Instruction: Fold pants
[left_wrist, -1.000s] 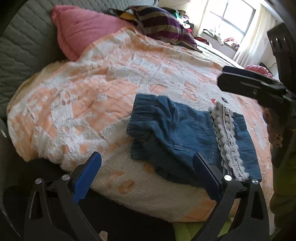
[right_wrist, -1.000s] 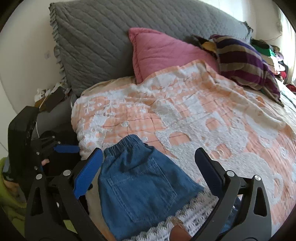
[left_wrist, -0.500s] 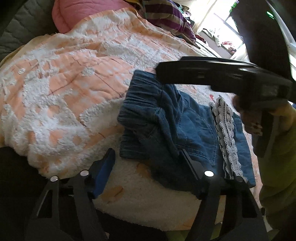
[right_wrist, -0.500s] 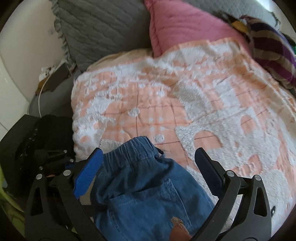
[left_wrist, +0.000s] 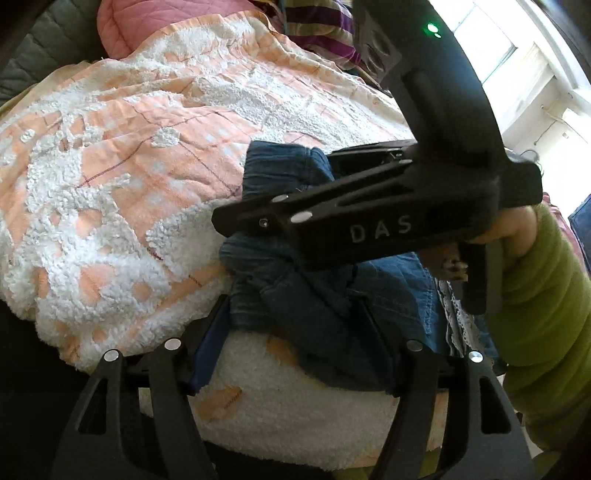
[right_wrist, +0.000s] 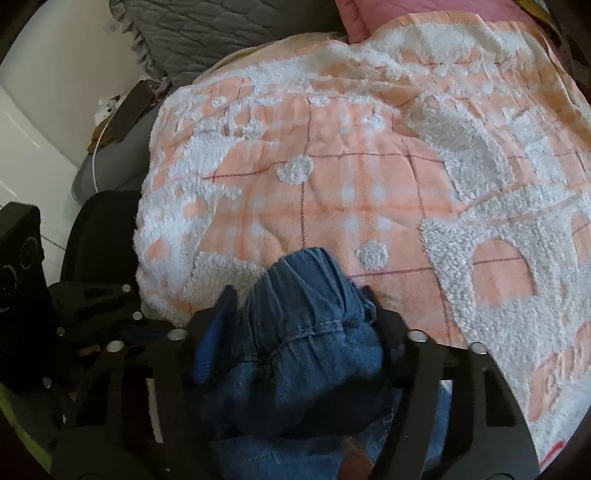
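Blue denim pants (left_wrist: 314, 295) with a white lace hem (left_wrist: 452, 317) lie bunched on the orange and white blanket (left_wrist: 129, 177). My left gripper (left_wrist: 291, 332) has closed in around the near waistband corner, fingers pressing the denim. My right gripper (right_wrist: 299, 325) is closed on the far elastic waistband (right_wrist: 306, 295), which bulges between its fingers. The right gripper's black body (left_wrist: 369, 218) crosses the left wrist view above the pants. The left gripper (right_wrist: 92, 317) shows at lower left of the right wrist view.
A pink pillow (left_wrist: 147, 26) and a striped pillow (left_wrist: 325, 33) lie at the head of the bed. A grey quilted pillow (right_wrist: 221, 33) leans by the wall. The bed's near edge (left_wrist: 295, 424) drops off in front. A green sleeve (left_wrist: 546, 332) is at right.
Both grippers moved down onto the pants and narrowed from wide open. Each now pinches a waistband corner, and the denim has bunched up.
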